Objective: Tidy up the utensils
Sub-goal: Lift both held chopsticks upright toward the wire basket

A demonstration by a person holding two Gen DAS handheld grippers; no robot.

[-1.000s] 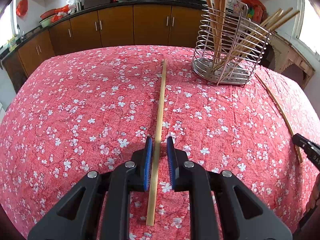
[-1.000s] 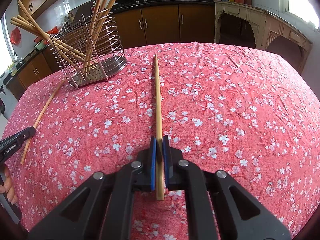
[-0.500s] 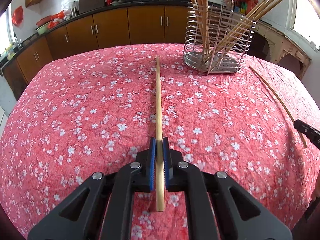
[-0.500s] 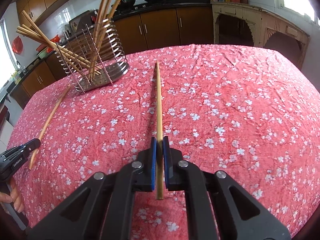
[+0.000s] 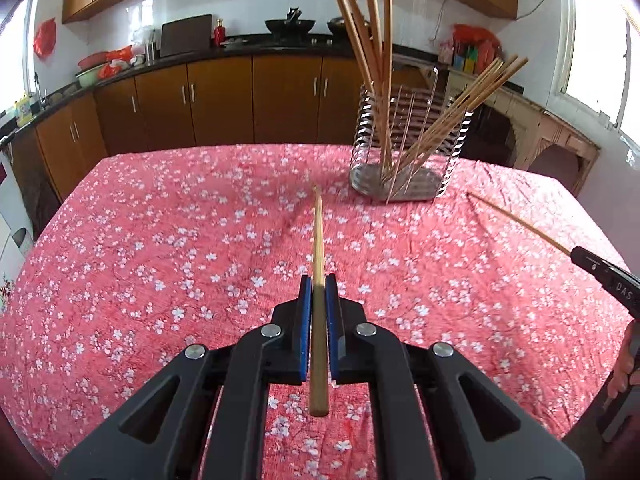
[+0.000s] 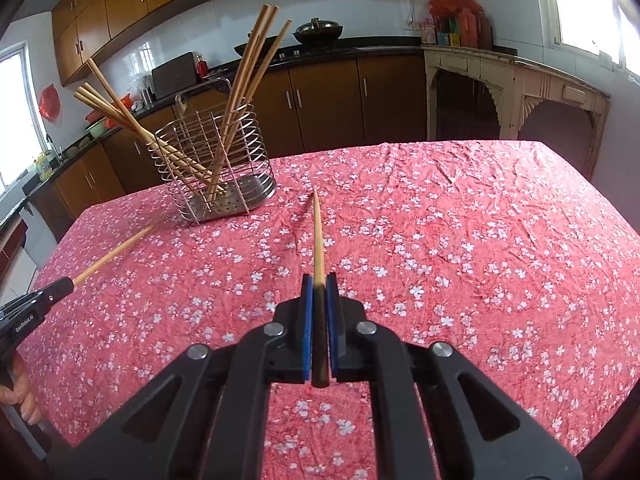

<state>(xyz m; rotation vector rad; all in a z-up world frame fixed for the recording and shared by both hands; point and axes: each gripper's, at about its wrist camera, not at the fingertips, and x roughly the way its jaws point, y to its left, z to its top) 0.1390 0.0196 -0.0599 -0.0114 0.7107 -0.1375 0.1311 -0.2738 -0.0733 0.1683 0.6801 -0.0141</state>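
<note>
My left gripper (image 5: 319, 282) is shut on a wooden chopstick (image 5: 318, 240) and holds it lifted above the table, pointing ahead. My right gripper (image 6: 319, 280) is shut on another chopstick (image 6: 317, 236), also raised. A wire utensil holder (image 5: 404, 160) with several chopsticks in it stands on the table, ahead and to the right in the left wrist view. In the right wrist view the holder (image 6: 218, 168) is ahead to the left. Each gripper shows at the edge of the other's view, with its chopstick (image 5: 520, 220) (image 6: 116, 252).
The table has a red floral cloth (image 5: 160, 260). Brown kitchen cabinets (image 5: 220, 100) and a counter with pans lie behind it. A pale wooden side table (image 6: 512, 92) stands to the right of the table.
The left gripper closed on its chopstick and lifted it off the cloth. The right gripper raised its chopstick too. Both views now tilt up and sit nearer the holder.
</note>
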